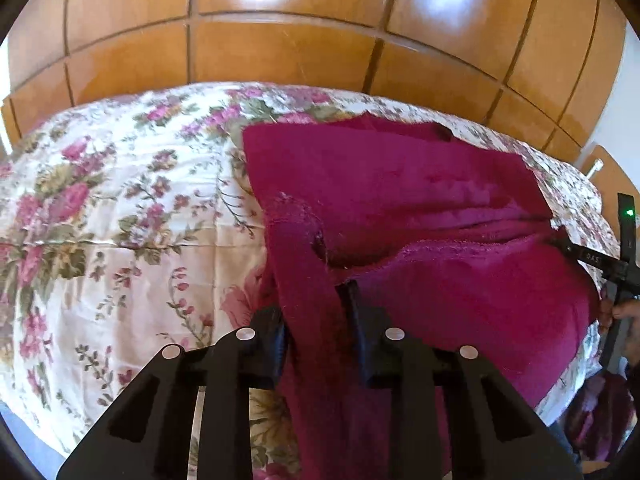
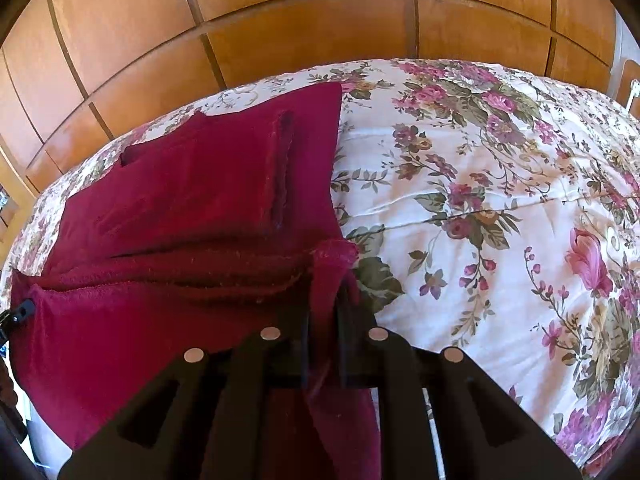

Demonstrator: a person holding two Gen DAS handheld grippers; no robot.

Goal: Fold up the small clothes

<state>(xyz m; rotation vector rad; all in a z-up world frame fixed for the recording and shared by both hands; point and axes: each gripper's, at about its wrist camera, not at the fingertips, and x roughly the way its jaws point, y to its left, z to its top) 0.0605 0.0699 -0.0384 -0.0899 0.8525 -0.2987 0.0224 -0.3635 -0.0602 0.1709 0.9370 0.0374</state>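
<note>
1. The left gripper (image 1: 316,292) was clamped on a corner of the crimson cloth (image 1: 400,200); the fabric passed between its two black fingers (image 1: 360,312) and hung down below them.
2. The right gripper (image 2: 324,300) was likewise clamped on the opposite near corner of the cloth (image 2: 180,200), with a gathered fold bunched just ahead of its fingers (image 2: 352,312) and a strip trailing beneath.
3. The cloth stretched between the two grippers along its near edge, which was raised off the floral bedspread (image 1: 120,200). The remainder lay ahead of both grippers on the bedspread (image 2: 480,180), with a folded layer resting on top at the far end.
4. In the left wrist view, the right gripper (image 1: 576,252) showed far to the right, touching the cloth's edge, with a green light lit on its frame.
5. A wooden panelled wardrobe (image 1: 280,40) stood beyond the bed, well ahead of both grippers (image 2: 280,20).
</note>
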